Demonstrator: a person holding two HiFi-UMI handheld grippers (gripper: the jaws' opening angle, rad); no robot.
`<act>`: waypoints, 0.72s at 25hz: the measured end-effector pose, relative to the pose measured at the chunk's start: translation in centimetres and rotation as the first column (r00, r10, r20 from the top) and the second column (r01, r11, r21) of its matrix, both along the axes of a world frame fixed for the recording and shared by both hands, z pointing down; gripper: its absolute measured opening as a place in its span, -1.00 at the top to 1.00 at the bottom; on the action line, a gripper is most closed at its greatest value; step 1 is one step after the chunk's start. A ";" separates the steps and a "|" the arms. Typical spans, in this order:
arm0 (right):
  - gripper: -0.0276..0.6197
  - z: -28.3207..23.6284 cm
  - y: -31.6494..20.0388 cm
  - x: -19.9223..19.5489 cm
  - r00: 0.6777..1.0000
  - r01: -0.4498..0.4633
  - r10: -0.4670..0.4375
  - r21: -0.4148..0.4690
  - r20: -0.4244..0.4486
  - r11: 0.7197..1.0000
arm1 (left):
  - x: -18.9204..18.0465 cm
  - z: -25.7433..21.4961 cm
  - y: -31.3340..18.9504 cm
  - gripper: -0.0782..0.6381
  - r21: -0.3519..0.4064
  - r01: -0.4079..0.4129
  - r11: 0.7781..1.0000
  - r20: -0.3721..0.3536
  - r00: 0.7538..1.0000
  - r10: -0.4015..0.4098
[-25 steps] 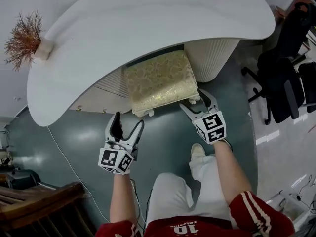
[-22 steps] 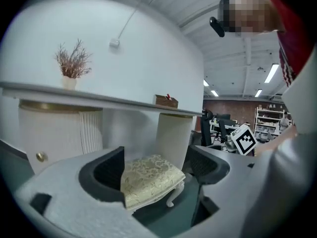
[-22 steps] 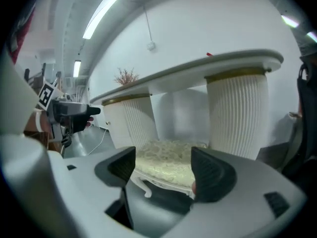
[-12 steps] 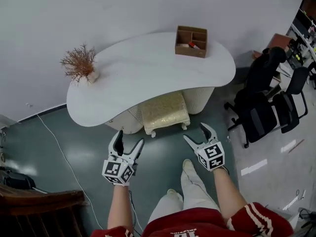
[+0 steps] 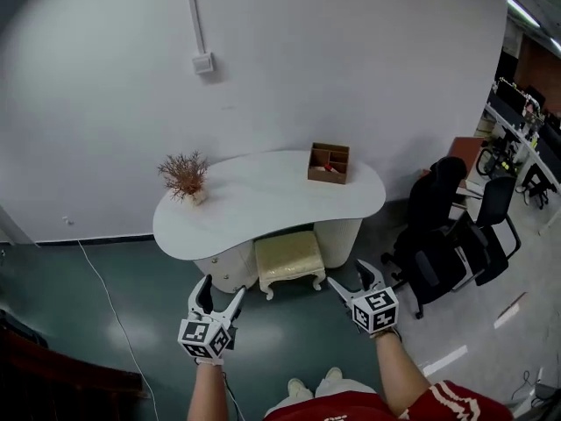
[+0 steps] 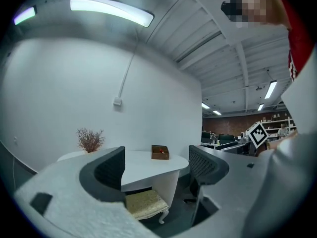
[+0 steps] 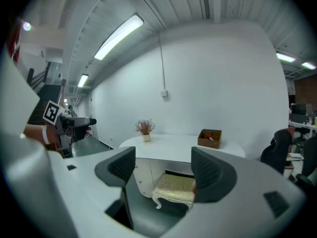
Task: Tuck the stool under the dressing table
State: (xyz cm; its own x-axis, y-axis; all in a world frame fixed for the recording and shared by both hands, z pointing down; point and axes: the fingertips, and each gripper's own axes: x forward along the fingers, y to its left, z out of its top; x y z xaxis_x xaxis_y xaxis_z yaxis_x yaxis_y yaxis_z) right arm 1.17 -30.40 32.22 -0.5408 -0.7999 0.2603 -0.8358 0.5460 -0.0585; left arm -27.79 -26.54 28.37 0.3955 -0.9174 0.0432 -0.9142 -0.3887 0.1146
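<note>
Against the far white wall stands the dressing table (image 5: pixel 263 202), its white surface curved like a kidney bean. The stool (image 5: pixel 289 258) sits in the knee space at the near side. Its far end is beneath the surface, while its pale gold patterned cushion and curled white legs reach out toward the person. A ribbed white pedestal (image 5: pixel 342 233) stands just to the right of the stool, and a drawer unit (image 5: pixel 223 266) stands just to the left.

On the surface, a dried reddish sprig in a small pot (image 5: pixel 185 177) stands at the left end. A brown wooden organiser box (image 5: pixel 328 163) stands toward the far right.

Both claws are held over the dark green floor (image 5: pixel 105 323) on the near side, well apart from the stool. The left claw (image 5: pixel 221 289) has its jaws spread wide with nothing between them. The right claw (image 5: pixel 349 275) is the same — wide and empty. Each gripper view looks through the gap in its jaws at the stool and the dressing table beyond.

Black office chairs (image 5: pixel 447 239) crowd the right side, and a thin cable (image 5: pixel 103 292) trails across the floor on the left.
</note>
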 end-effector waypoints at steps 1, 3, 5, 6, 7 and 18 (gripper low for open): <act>-0.13 -1.3 1.2 0.4 1.000 0.001 -0.001 0.012 0.005 1.000 | 0.3 -1.1 1.2 -0.32 0.010 -0.001 1.000 0.001 1.000 0.001; -0.13 -3.9 3.7 1.0 1.000 0.005 -0.006 0.042 0.022 0.999 | 1.6 -3.1 3.6 -0.32 0.026 -0.012 1.000 0.002 1.000 0.012; -0.13 -6.4 6.2 1.3 0.999 0.024 -0.027 0.077 0.033 0.997 | 3.4 -4.8 5.9 -0.32 0.042 -0.031 0.999 0.004 1.000 0.031; -0.13 -7.6 7.3 1.5 0.999 0.036 -0.040 0.093 0.035 0.995 | 4.5 -5.6 7.0 -0.32 0.053 -0.039 0.998 0.006 0.999 0.039; -0.13 -8.6 8.5 1.7 0.998 0.046 -0.051 0.107 0.036 0.993 | 5.6 -6.4 8.1 -0.31 0.065 -0.045 0.997 0.004 0.999 0.045; -0.13 -14.4 21.6 8.6 0.995 0.036 -0.055 0.204 0.089 0.978 | 15.0 -10.8 20.6 -0.30 0.111 -0.070 0.991 0.001 0.997 0.071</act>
